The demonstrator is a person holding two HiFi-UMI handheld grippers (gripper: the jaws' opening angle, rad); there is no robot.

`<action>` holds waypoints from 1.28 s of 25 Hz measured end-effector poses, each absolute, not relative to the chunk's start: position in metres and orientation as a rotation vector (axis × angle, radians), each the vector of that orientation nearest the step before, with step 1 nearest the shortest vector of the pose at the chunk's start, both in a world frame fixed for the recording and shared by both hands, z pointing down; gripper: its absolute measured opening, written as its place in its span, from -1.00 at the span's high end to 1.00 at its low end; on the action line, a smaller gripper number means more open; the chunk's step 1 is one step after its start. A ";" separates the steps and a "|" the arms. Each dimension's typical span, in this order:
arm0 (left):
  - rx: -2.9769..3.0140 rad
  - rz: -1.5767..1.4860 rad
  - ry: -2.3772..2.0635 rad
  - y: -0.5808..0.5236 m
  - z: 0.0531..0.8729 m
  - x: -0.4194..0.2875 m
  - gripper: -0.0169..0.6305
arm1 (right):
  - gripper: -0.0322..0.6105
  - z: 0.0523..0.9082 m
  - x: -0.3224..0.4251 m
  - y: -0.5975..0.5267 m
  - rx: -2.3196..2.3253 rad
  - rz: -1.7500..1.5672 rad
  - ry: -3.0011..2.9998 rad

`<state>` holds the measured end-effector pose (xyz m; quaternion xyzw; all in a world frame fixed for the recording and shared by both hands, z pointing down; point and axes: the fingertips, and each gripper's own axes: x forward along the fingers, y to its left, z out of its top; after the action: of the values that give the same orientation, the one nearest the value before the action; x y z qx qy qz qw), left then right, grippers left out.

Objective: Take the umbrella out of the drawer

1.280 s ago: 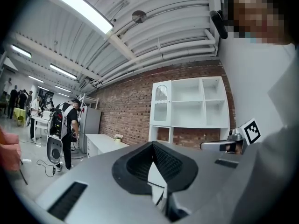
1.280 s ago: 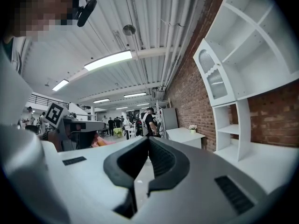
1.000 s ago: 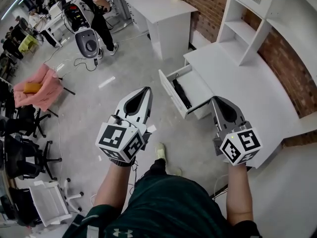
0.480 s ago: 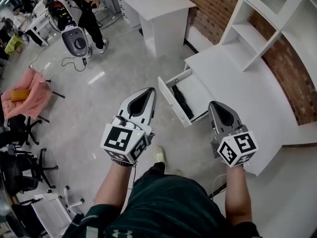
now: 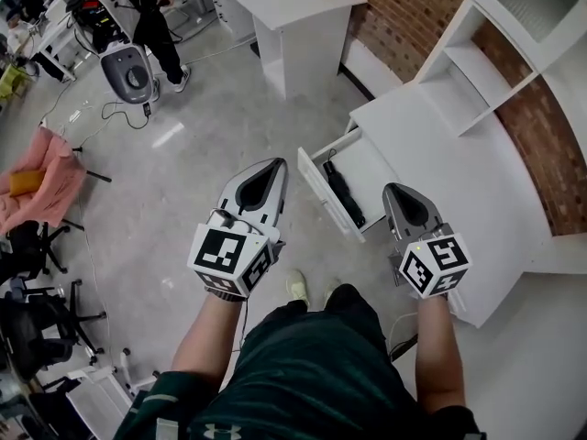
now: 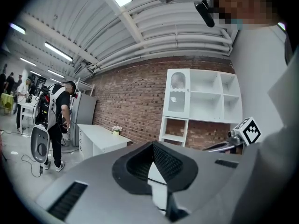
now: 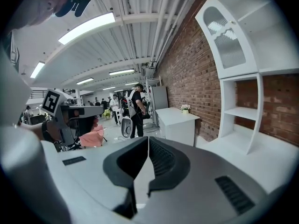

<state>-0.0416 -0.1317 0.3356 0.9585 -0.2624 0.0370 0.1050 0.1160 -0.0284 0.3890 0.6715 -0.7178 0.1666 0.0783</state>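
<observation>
umbrella [image 5: 344, 193]: we see it black, folded slim, lying along the front panel inside the open white drawer [image 5: 374, 174]
left gripper [image 5: 274, 164]: jaws pressed together, empty
right gripper [image 5: 391, 190]: jaws together, nothing held

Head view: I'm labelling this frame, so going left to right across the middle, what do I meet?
pink cloth → left gripper → umbrella lying in the open drawer → right gripper
</observation>
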 end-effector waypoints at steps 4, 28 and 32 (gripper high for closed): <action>2.808 0.127 -0.784 -0.149 0.348 -0.035 0.93 | 0.89 0.410 0.121 -0.049 1.953 0.543 -2.146; 2.688 0.303 -0.863 -0.243 0.480 0.064 0.93 | 0.70 0.668 0.178 -0.155 1.458 0.964 -2.065; 2.660 0.340 -0.872 -0.252 0.504 0.073 0.93 | 0.64 0.720 0.177 -0.156 1.380 1.030 -2.009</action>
<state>0.0733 -0.2518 0.5040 0.9311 -0.3053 0.1190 0.1601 0.1769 -0.1562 0.7196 0.5055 -0.7361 0.3775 0.2453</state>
